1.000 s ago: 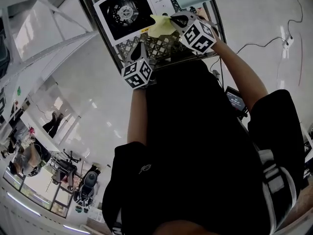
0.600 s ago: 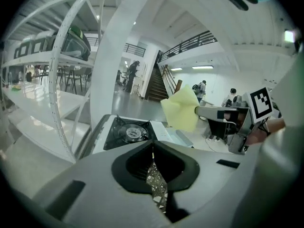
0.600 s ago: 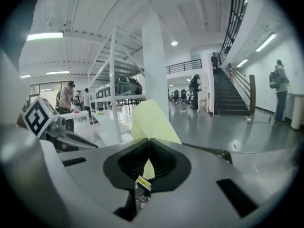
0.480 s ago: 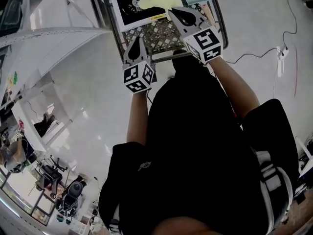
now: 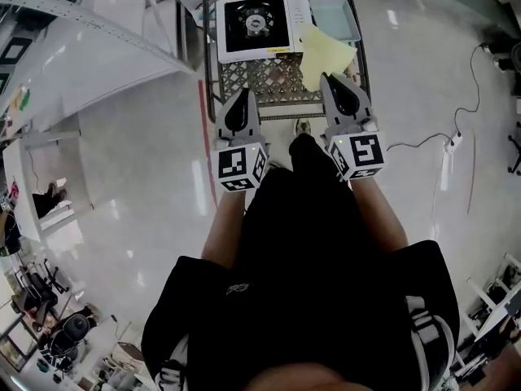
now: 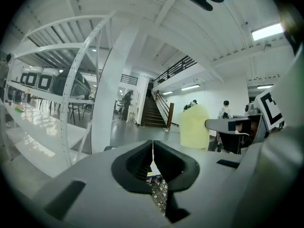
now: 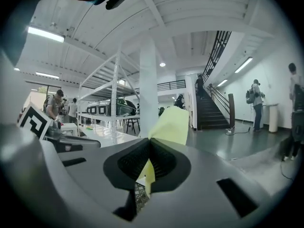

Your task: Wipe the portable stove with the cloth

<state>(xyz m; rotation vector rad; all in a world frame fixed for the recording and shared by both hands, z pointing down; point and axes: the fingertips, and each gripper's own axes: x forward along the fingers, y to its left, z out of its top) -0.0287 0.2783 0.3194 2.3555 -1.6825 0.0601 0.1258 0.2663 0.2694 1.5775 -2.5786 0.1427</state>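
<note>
- Ahead of the person, on the glossy floor (image 5: 138,137), stands a wire-mesh basket (image 5: 262,80) with a rounded metal rim.
- At the far left of the basket, the portable stove (image 5: 256,27) lies flat: white body, black square burner panel, round burner at its centre.
- Just beside the stove, on its right, lies a light blue tray (image 5: 338,16).
- Right tool (image 5: 327,78): its jaws are pressed together on the yellow cloth (image 5: 322,54), pinching it at one edge.
- In the head view, the cloth spreads away from the right tool's tip, over the mesh and the near corner of the tray; its left edge reaches the stove's right side. Whether it touches the stove cannot be told.
- In the right gripper view, the cloth (image 7: 172,125) stands up beyond the right tool (image 7: 149,146), and a small flap shows below the closed jaws.
- Left tool (image 5: 242,96): its tip is over the near edge of the basket, well apart from the stove.
- In the left gripper view, the left tool (image 6: 152,148) has its jaws pressed together with nothing between them; the cloth (image 6: 194,127) shows off to its right.
- Both tools point roughly level, side by side.
</note>
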